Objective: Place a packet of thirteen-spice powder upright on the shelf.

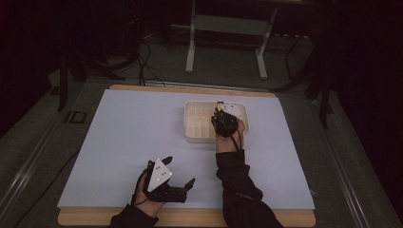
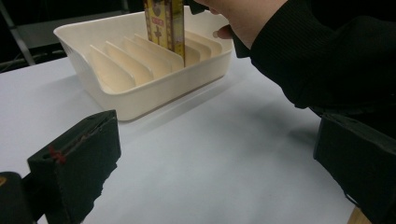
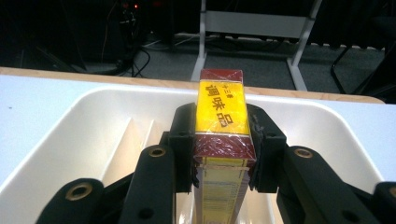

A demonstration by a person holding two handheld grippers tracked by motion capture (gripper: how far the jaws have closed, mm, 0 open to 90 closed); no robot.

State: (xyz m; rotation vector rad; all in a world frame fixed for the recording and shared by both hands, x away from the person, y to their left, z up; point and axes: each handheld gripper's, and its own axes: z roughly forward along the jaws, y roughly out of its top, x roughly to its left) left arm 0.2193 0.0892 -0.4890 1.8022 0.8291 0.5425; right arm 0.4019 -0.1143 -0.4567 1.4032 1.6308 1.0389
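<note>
My right gripper (image 3: pixel 220 144) is shut on a tall yellow and dark red box (image 3: pixel 220 109) with printed characters, held upright between its pads. The box (image 2: pixel 164 23) hangs over the white slotted tray (image 1: pixel 195 137), its lower end down among the dividers near the tray's right end. In the high view the right gripper (image 1: pixel 219 114) sits over the tray's right half. My left gripper (image 1: pixel 180 172) rests near the table's front edge, jaws wide apart, nothing between them; its fingers (image 2: pixel 74 163) frame bare table.
The tray (image 2: pixel 140 100) has several upright dividers (image 2: pixel 116 70) forming narrow slots. The pale mat (image 1: pixel 133 142) covers a wooden table. A metal stand (image 1: pixel 228 28) and cables lie on the dark floor beyond the far edge.
</note>
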